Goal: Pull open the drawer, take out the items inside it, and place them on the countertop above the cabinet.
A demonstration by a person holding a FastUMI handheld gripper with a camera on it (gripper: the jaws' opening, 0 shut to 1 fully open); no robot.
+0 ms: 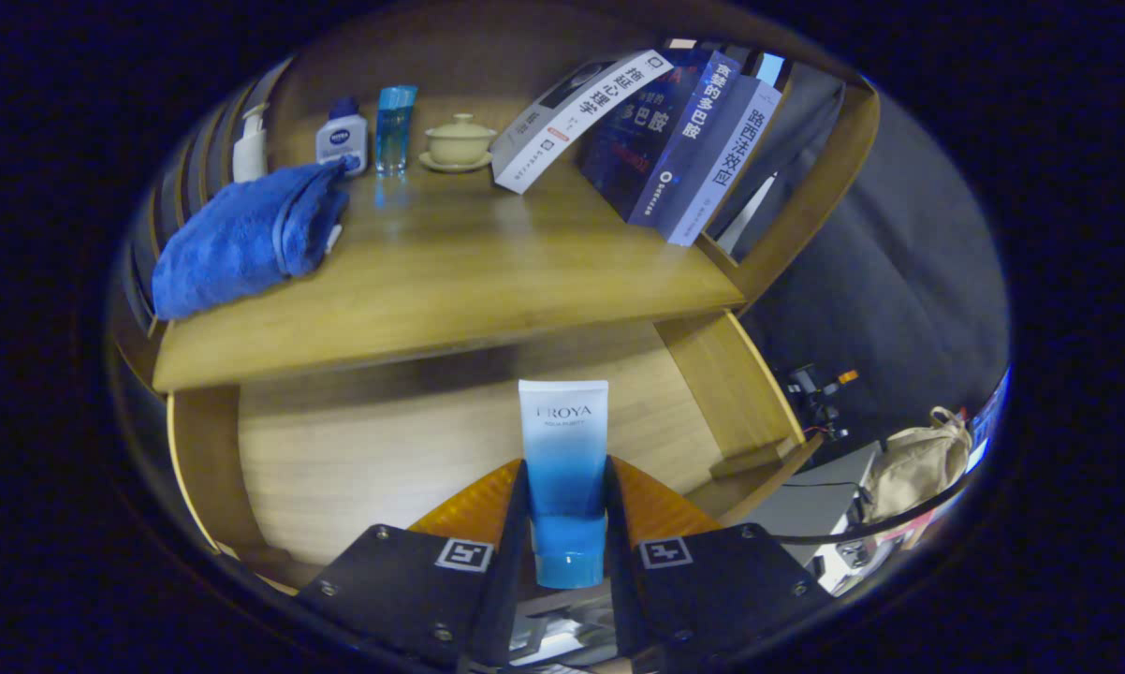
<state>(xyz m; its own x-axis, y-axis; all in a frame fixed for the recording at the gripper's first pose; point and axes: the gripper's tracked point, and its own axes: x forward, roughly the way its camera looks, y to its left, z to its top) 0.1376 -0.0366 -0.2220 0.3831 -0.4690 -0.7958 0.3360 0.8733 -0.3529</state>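
- Tube [563, 468], white at the far end and fading to blue toward its cap, stood clamped between the two fingers of the gripper [565, 510], cap end nearest the camera.
- Both fingers pressed against the tube's sides, set only as far apart as the tube is thick.
- Beyond the tube lay the open drawer [366, 449], its pale wooden floor bare around the tube and its side wall running off to the right.
- Above the drawer stretched the wooden bench [488, 271] that tops the cabinet.
- A folded blue towel [249, 239] lay on the bench's left part, near the front edge.
- Behind the towel stood a white pump bottle [249, 142], then a small white bottle with a blue cap [343, 139], then a clear blue bottle [394, 126], all upright in a row along the back.
- Just right of the clear blue bottle sat a cream lidded cup on a saucer [458, 142].
- Several books [675, 131] leaned to the right against the bench's side frame, the leftmost one close beside the cup.
- Off to the right of the cabinet, well apart from it, a tan bag [918, 463] rested on some grey equipment.
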